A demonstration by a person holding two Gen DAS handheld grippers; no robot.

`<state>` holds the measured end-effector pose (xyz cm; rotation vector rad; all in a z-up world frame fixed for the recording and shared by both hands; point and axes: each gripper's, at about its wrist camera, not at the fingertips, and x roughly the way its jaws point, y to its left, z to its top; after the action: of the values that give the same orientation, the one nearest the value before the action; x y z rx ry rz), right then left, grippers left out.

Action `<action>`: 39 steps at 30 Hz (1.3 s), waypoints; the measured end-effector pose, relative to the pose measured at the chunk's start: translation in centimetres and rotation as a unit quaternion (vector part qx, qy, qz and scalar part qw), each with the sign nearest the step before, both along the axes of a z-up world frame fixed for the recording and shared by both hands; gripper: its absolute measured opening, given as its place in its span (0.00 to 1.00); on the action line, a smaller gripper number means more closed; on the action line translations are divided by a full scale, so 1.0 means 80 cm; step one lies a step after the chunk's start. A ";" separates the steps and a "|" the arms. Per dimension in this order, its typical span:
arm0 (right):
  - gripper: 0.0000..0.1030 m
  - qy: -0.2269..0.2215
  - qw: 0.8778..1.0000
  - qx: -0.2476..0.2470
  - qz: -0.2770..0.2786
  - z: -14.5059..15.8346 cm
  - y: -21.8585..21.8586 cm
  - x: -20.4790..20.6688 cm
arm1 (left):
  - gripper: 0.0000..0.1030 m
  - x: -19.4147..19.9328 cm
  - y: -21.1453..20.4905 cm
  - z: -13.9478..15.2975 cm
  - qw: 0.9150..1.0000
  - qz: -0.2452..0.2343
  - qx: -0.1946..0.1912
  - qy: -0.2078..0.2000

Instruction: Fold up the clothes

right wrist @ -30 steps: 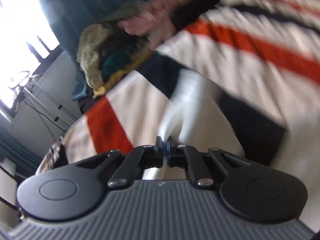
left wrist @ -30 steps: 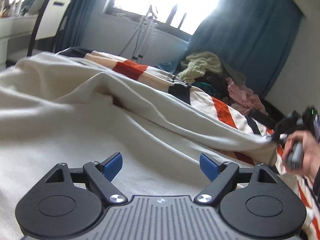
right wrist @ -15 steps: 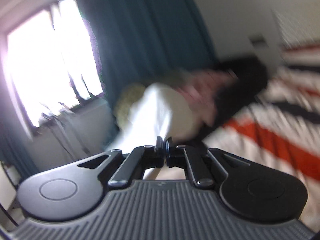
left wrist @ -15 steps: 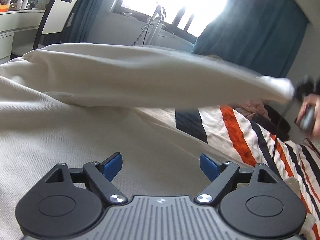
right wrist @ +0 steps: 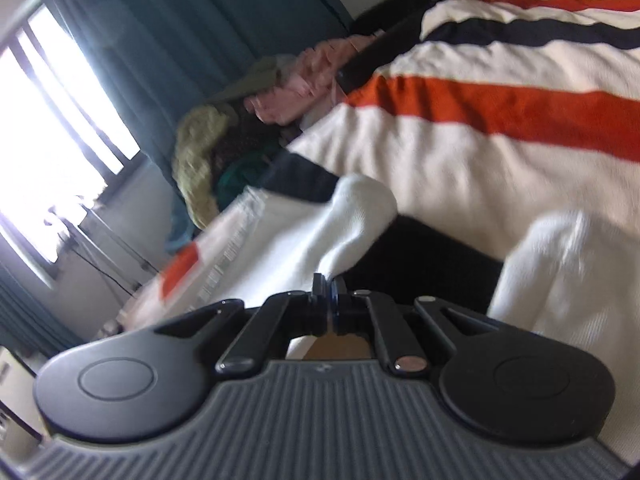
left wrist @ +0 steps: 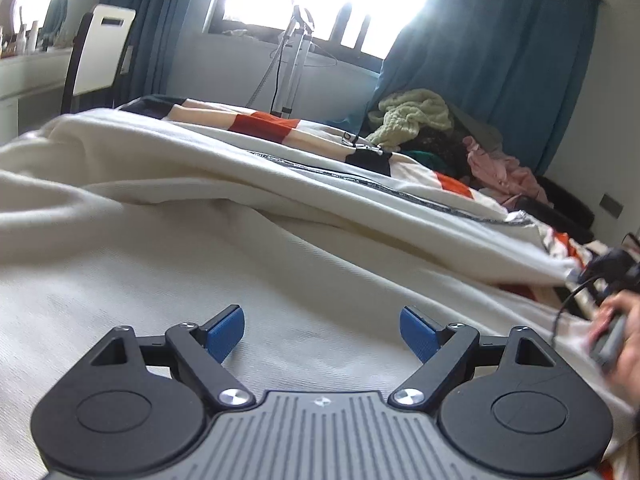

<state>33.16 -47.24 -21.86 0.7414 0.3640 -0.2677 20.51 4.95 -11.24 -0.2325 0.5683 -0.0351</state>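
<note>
Striped bedspread [right wrist: 500, 152], cream garment [left wrist: 280, 280] atop

Daylight pours through the window [left wrist: 320, 4], blown out to pure white in the left wrist view, with glare bleeding onto the teal curtains [left wrist: 500, 60]. The cream garment [left wrist: 200, 248] is evenly, softly lit, with gentle shadows in its folds. The person's hand [left wrist: 618, 344] at the right edge is smeared by motion. The right wrist view is tilted and blurred throughout; the striped bedcover [right wrist: 500, 120] and clothes pile [right wrist: 224, 148] are soft, its window [right wrist: 48, 128] overexposed. Fisheye bending curves both frames' edges, with dark corners
</note>
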 end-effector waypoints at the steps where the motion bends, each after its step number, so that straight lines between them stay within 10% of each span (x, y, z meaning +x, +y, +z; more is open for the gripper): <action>1: 0.04 -0.008 1.000 0.002 0.001 0.008 0.000 -0.002 | 0.84 0.000 0.000 0.001 1.000 -0.001 0.004 -0.002; 13: 0.05 0.033 0.998 0.060 -0.013 0.001 -0.033 -0.090 | 0.84 -0.038 -0.017 0.029 1.000 -0.030 0.000 -0.009; 21: 0.10 0.108 0.983 -0.118 0.089 0.013 0.012 -0.106 | 0.84 -0.078 -0.017 0.061 0.998 -0.029 0.035 -0.032; 26: 0.80 0.089 0.973 -0.170 0.127 0.053 0.060 -0.158 | 0.85 -0.098 -0.026 0.075 0.994 -0.043 0.081 -0.052; 39: 0.78 -0.005 0.947 -0.223 0.232 0.144 0.184 -0.320 | 0.90 -0.179 -0.003 0.107 0.994 -0.033 0.080 -0.072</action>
<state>7.54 -32.48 -10.33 0.1969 0.4385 0.1007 6.16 4.69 -2.69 -0.0542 0.4321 -0.0704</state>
